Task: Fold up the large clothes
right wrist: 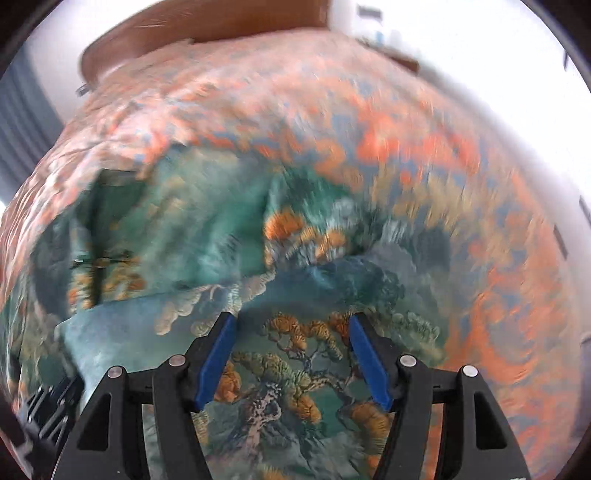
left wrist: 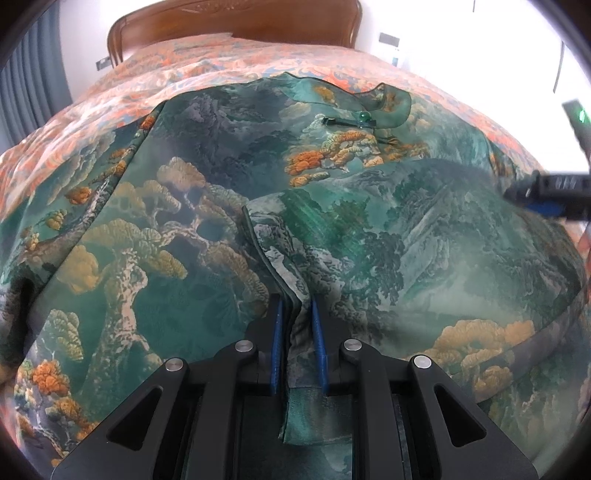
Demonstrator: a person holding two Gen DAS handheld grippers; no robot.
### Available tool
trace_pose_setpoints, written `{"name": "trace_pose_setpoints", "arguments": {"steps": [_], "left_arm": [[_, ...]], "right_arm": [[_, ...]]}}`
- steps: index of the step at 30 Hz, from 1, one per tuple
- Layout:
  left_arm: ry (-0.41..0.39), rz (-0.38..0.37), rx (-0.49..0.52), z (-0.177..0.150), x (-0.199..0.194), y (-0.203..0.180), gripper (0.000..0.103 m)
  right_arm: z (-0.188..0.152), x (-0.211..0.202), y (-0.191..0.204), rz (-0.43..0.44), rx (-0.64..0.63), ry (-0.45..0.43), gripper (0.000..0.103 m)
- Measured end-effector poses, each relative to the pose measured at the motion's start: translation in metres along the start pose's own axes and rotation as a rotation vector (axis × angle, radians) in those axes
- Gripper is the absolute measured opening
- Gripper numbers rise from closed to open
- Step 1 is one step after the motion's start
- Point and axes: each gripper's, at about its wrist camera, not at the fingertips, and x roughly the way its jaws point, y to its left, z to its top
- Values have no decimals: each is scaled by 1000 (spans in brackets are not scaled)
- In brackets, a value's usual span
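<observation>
Left to right: satiny green landscape-print garment [left wrist: 207, 206] spread on the orange floral bedspread [left wrist: 155, 85]; left gripper [left wrist: 297, 310] pinching a bunched hem fold; right gripper [right wrist: 291, 325], jaws spread, above the garment's pine motif. Only the left view shows the carved wooden headboard [left wrist: 236, 22] sharply.

A big bed [left wrist: 207, 70] has a cover with orange, pink and blue swirls. At 12 o'clock stands a brown wooden headboard [left wrist: 236, 22]. Grey curtains [left wrist: 26, 77] hang at 10 o'clock. The wall [left wrist: 461, 40] at 1 o'clock is white and bright.
</observation>
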Motion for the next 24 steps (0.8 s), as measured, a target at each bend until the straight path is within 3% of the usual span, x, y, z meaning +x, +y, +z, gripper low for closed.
{"name": "trace_pose_setpoints", "arguments": {"steps": [3,6,8,11,13,15,20,22,24], "left_arm": [[-3,4,5,0,1,0,17],[-6,4,3,0,-1,-1,17],[-1,4,2,1,-4,-1,18],[11,32,8,3,-12,-2,34],[19,69,7,1,-22,-1,61],[19,88,0,-3,-34,2,78],[36,74,8,-26,-76,22,85],[44,95,29,-39,-91,34,86],[37,106,43,-54,-111,53,86]], "right_arm": [[-17,15,3,-5,-1,9,66],[-31,-17,13,-7,-35,-50,66],[-47,-46,21,61,-59,-97,66],[-82,-68,39,118,-121,-92,66],[-105,-61,55,117,-154,-54,66],[-123,-50,62,65,-180,-51,66],[-128,-36,70,5,-171,-38,66],[-124,-45,77,-3,-148,-58,66],[-132,-70,80,45,-115,-113,66]]}}
